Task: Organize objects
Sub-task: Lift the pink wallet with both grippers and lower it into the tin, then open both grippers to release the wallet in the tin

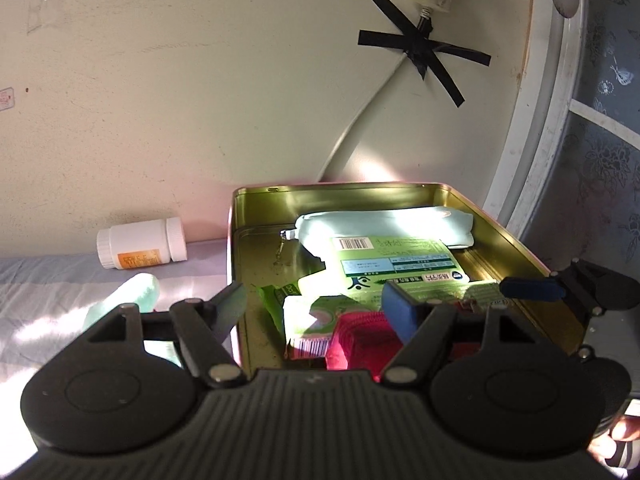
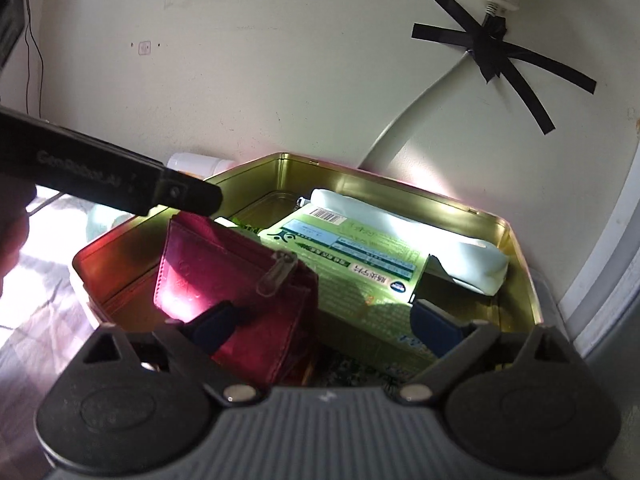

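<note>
An open gold tin (image 1: pixel 516 240) holds a pale blue zip pouch (image 1: pixel 384 224), a green printed packet (image 1: pixel 396 268) and a red wallet (image 1: pixel 360 340). My left gripper (image 1: pixel 312 312) is open at the tin's near left corner, with one finger outside the left wall and the other inside, above the wallet. In the right wrist view the red wallet (image 2: pixel 232 276) stands tilted in the tin (image 2: pixel 516 240), against the left finger of my open right gripper (image 2: pixel 324 326). The right pad is clear of the wallet, over the green packet (image 2: pixel 360 276).
A white pill bottle (image 1: pixel 140 248) lies on its side left of the tin on a lilac sheet (image 1: pixel 48 280), with a pale green roll (image 1: pixel 132 296) nearer. The wall with a taped cable (image 1: pixel 420 52) is close behind. A window frame (image 1: pixel 540 140) stands at the right.
</note>
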`<state>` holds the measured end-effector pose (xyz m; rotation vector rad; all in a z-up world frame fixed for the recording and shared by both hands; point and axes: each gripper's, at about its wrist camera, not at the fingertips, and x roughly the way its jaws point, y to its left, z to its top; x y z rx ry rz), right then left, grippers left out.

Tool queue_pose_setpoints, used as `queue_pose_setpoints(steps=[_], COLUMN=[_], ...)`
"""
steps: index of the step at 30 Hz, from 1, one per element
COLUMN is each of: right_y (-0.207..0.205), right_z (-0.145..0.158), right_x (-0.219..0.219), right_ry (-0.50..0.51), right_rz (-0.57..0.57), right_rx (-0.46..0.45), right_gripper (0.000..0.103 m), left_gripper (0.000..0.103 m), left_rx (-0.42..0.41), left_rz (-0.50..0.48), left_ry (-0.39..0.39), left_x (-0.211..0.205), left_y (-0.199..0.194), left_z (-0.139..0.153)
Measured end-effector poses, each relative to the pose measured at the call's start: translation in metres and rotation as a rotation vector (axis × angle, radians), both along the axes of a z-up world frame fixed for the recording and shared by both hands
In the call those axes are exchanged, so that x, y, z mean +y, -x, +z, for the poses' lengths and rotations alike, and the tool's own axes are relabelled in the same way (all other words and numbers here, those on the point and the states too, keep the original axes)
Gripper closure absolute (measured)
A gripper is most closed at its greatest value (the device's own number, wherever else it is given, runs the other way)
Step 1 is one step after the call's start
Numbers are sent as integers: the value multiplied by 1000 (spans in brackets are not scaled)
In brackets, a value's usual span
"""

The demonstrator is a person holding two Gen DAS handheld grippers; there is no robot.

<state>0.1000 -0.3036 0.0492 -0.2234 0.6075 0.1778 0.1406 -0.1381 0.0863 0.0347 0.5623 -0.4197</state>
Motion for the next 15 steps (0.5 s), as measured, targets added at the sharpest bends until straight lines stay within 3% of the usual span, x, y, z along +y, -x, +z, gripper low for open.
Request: queue_pose_setpoints(steps=[3,6,9,12,15], right_y=[-11,-20,-9,17,47], right_z=[3,1,11,21,30], right_x=[19,30,24,17,3], right_ry=[129,218,100,42,-78], right_rz=[-50,-101,-65,-69,-88], right_rx=[-67,-66,-50,-87,-113], right_gripper=[4,17,16,15,14], left_gripper=[27,27,27,26,26], left_rx=[1,-7,-10,-28,-48], left_rz=[27,62,77,82,89], left_ry=[16,20,32,8,-21], left_x=[16,37,58,67,70], left_y=[6,15,28,44,60], left_z=[5,7,8,5,1])
